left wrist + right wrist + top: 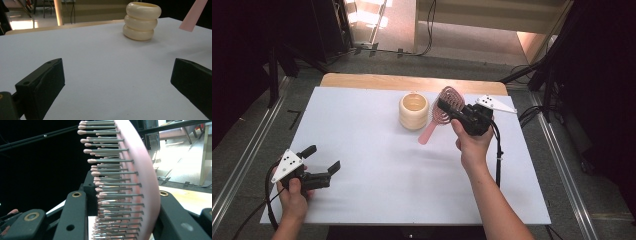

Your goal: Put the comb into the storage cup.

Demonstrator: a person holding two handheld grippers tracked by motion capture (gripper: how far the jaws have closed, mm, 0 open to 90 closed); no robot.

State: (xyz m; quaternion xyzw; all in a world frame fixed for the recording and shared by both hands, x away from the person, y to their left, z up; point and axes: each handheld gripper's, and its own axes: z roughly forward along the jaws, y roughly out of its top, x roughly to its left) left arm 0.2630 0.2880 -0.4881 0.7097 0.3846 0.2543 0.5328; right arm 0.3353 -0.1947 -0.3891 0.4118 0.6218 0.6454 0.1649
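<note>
Left hand (292, 192) rests at the near left corner of the table (362, 150), forearm coming in low. It holds the left claw (323, 162) level, just above the surface, pointing toward the table's middle. Jaws stand wide apart with nothing between them; in the left gripper view only bare white tabletop lies between the two black pads (41, 87).

Right hand (472, 142) reaches farther forward, arm extended across the right half of the table, wrist raised. The right claw (447, 107) is clamped on the head of a pink hairbrush (443, 112). The brush slants, its handle running down and to the left toward the table; whether the handle tip touches the surface I cannot tell. In the right gripper view the brush head (140, 182) sits between the jaws edge-on: smooth curved pink back against one jaw, rows of thin grey bristles with pink ball tips facing the other.

Cup (414, 111): cream, glossy, shaped like three stacked rounded rings, upright at the far centre of the table, just left of the brush. Its mouth is open; the inside looks a warm tan, and I can make out no contents.

Table top is matte white, with a strip of light wood showing along the far edge.
</note>
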